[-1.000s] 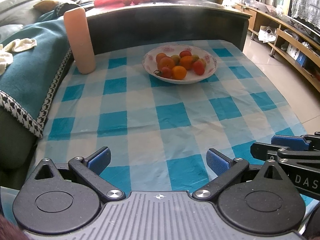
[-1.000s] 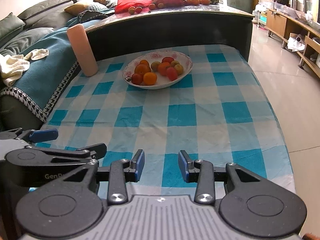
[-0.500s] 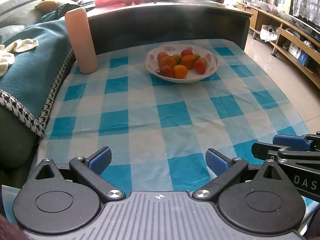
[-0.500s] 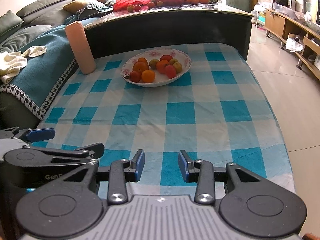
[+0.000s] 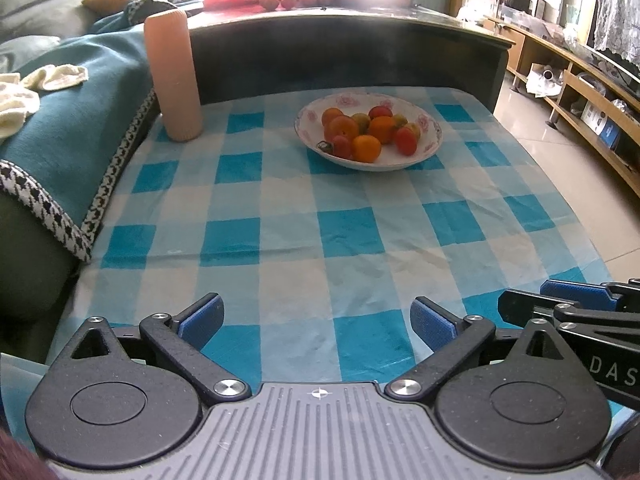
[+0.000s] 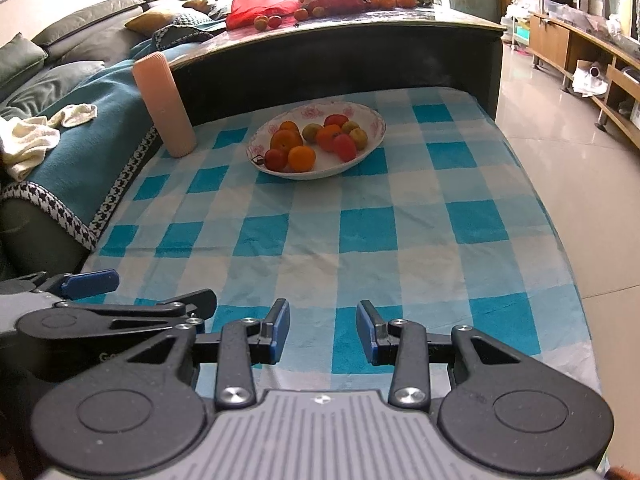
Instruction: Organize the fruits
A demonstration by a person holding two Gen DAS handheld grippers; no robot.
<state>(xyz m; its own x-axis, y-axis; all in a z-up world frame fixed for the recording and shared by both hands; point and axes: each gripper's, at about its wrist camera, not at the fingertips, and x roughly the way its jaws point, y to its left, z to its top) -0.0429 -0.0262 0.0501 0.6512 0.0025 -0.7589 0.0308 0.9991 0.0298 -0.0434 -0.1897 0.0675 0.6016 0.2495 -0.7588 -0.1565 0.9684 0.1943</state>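
A white floral bowl point(image 5: 428, 148) point(image 6: 372, 136) holds several small red, orange and yellow-green fruits point(image 5: 366, 148) point(image 6: 302, 158) at the far middle of the blue checked tablecloth. My left gripper point(image 5: 318, 316) is wide open and empty above the table's near edge. My right gripper point(image 6: 322, 320) is open with a narrower gap, empty, just to the right of the left one. Both are far short of the bowl. More loose fruits point(image 6: 268, 22) lie on the dark raised counter behind the table.
A tall pink ribbed cylinder point(image 5: 172, 76) point(image 6: 164, 106) stands at the table's far left corner. A sofa with a teal blanket point(image 5: 68, 120) borders the left side. The dark counter wall point(image 6: 340, 68) rises behind the bowl. Tiled floor point(image 6: 568, 128) lies to the right.
Both grippers have drifted slightly; the bowl sits a little farther right and lower in each view. Neither gripper's opening has changed.
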